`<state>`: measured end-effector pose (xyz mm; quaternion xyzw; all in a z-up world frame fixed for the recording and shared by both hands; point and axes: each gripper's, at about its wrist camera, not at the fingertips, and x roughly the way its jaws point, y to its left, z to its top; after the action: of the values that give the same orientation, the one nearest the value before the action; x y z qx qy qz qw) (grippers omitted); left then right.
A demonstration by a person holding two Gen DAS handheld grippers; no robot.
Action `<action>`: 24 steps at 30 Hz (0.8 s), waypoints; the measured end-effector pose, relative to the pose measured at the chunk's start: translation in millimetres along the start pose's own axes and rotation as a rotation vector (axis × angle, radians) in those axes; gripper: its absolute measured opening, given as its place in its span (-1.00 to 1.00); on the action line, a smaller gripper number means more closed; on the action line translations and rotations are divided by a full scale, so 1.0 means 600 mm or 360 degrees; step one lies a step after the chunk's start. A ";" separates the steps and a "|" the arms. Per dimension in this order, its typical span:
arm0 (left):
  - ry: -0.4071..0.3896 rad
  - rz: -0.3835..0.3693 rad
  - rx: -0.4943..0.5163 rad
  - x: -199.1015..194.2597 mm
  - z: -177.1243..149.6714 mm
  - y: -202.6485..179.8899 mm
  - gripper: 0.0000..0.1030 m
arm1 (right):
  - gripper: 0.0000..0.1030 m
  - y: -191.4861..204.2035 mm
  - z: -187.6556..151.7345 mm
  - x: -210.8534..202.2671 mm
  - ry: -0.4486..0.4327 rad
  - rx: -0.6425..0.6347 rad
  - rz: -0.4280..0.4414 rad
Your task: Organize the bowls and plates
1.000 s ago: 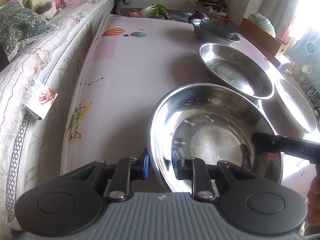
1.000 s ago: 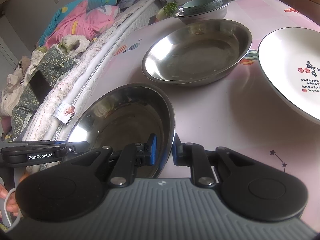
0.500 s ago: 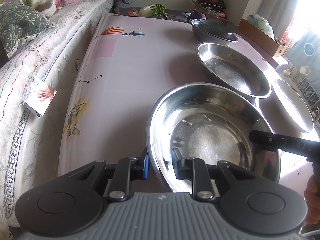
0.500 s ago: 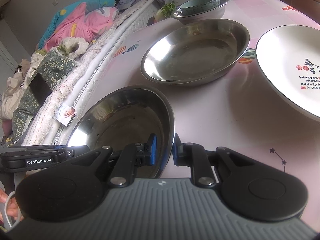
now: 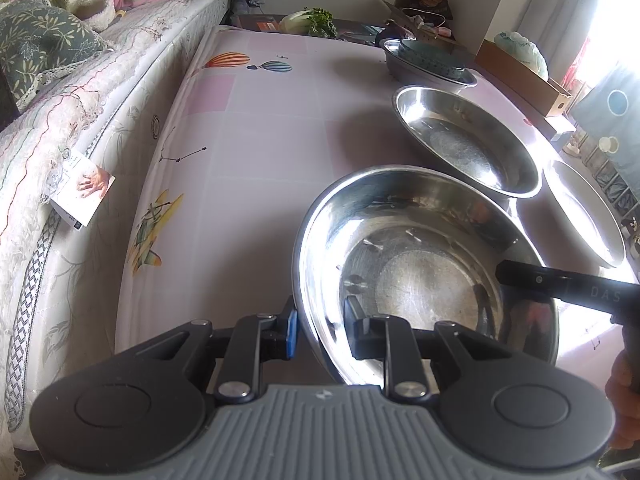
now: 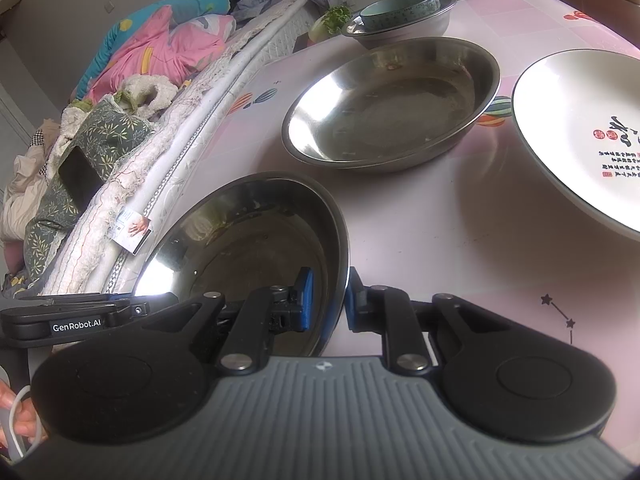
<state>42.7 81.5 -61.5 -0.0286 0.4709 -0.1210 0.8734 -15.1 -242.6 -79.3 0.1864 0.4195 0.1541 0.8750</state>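
1. Two grippers clamp one steel bowl [image 5: 424, 264]: the left gripper [image 5: 320, 328] pinches its near-left rim and the right gripper [image 6: 329, 300] pinches the opposite rim.
2. It sits at the bench's [image 5: 260, 140] near edge, beside the bed [image 5: 60, 120]; whether it rests or is raised I cannot tell.
3. A second steel bowl [image 6: 392, 104] sits farther along, a white plate [image 6: 580, 132] beside it, and stacked bowls [image 6: 400, 16] wait near the far edge.
4. Likely step: carrying. Next, keep it level and nest it in the second bowl.
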 end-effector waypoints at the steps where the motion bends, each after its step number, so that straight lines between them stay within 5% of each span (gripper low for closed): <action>1: 0.0000 0.0000 0.0000 0.000 0.000 0.000 -0.55 | -0.68 0.000 0.000 0.000 0.0000 -0.0001 0.0000; 24: -0.0010 0.0014 -0.0001 -0.002 -0.002 0.000 -0.55 | -0.67 0.003 -0.001 0.000 -0.0004 -0.0001 0.0006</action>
<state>41.3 81.6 -61.2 -0.0270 0.4684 -0.1169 0.8753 -15.8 -240.8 -79.1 0.1872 0.4179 0.1556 0.8753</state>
